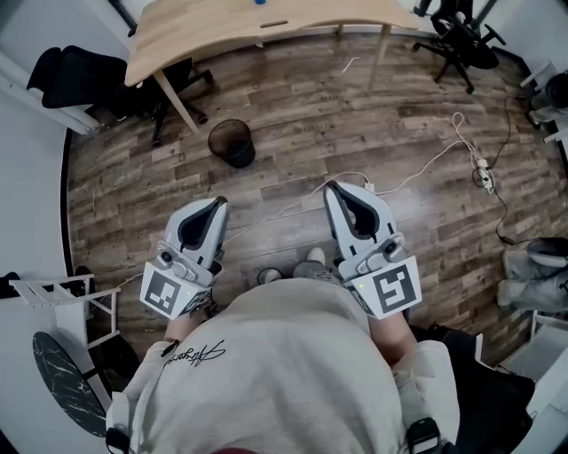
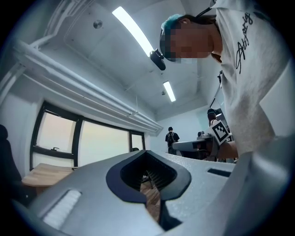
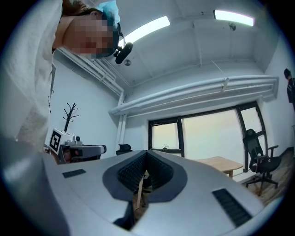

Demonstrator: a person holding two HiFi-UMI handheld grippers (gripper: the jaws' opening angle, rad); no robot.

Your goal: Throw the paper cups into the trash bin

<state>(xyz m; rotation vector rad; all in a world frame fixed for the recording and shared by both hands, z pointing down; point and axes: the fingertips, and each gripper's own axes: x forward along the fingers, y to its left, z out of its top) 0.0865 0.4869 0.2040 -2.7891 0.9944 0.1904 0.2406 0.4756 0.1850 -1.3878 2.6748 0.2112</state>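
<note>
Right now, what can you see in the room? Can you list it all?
bin: one, black, on the floor near the table's left leg
table: one, light wood, far end of the room
chairs: at least two, black, one left of the table, one right of it
cable: one, white, across the floor to a power strip
cups: none in view
shirt: one, pale, on the person, bottom of the head view
left tool: one, grey, shut and empty, above the floor
right tool: one, grey, shut and empty, above the floor
</note>
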